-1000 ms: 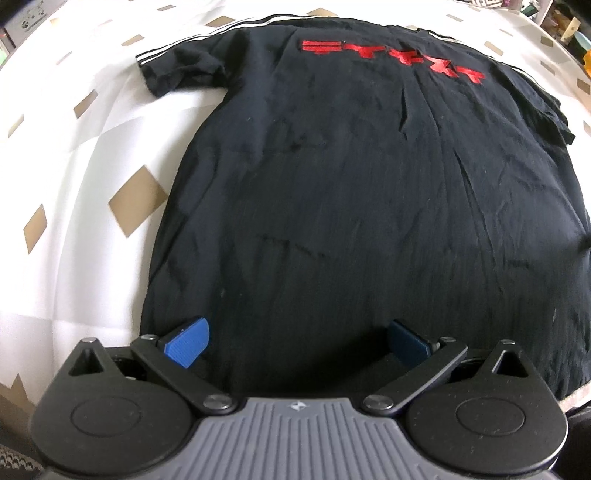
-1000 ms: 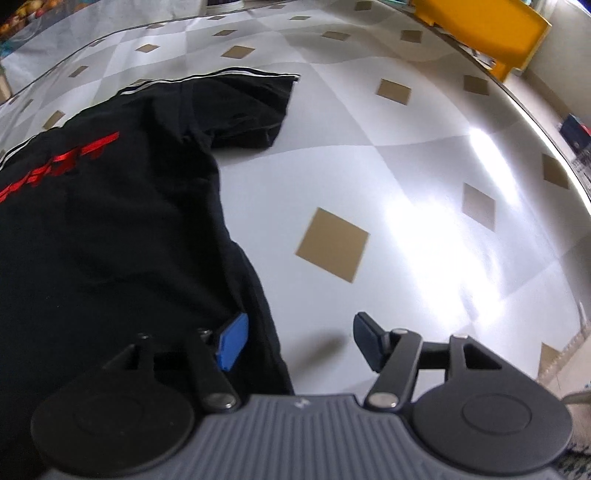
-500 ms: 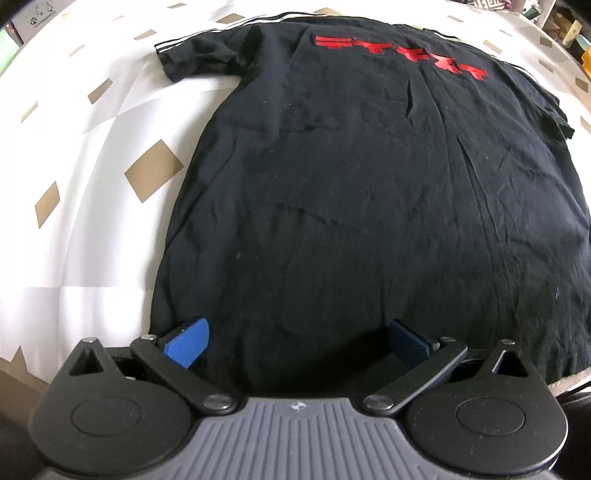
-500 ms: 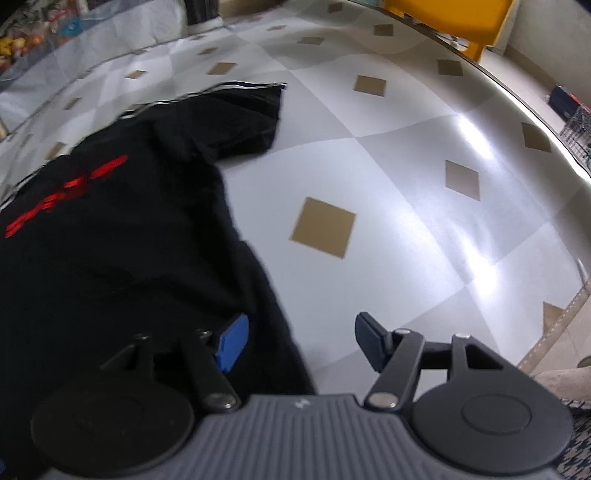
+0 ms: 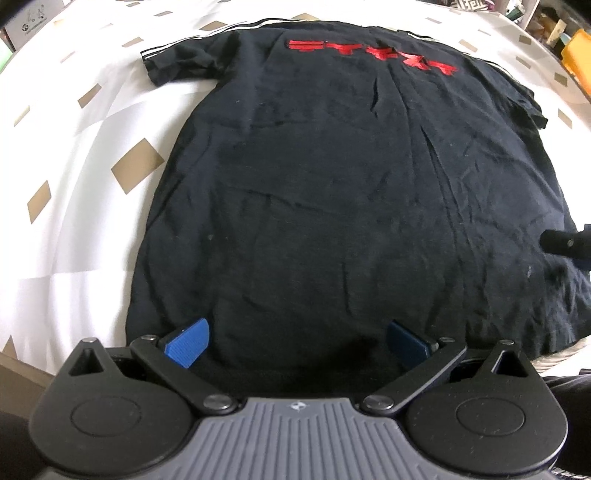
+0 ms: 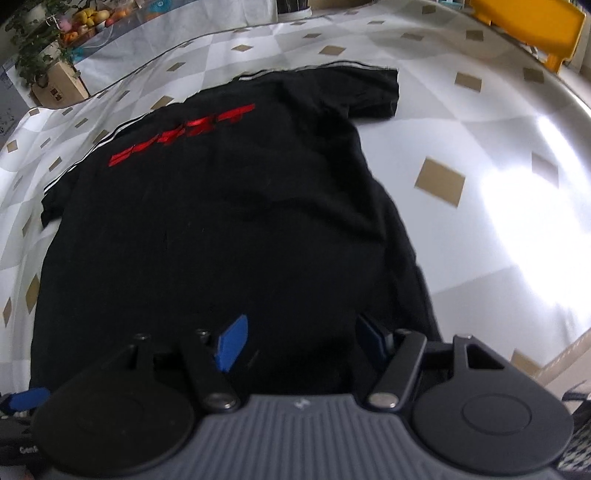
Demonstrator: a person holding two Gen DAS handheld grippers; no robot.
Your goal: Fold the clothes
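Hovering over black shirt [image 5: 332,206] hem on table [image 5: 74,184], left gripper [image 5: 295,341] and right gripper [image 6: 301,341] both spread wide, gripping nothing.

Bare tablecloth [image 5: 74,229] at nine o'clock of the T-shirt [image 5: 351,203] gives you passage. At three o'clock, cloth lies clear to the table edge. The yellow chair [image 6: 532,26] blocks one o'clock beyond.

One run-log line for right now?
stage: pre-fold | black T-shirt: flat on table | left gripper: open above hem | right gripper: open above hem
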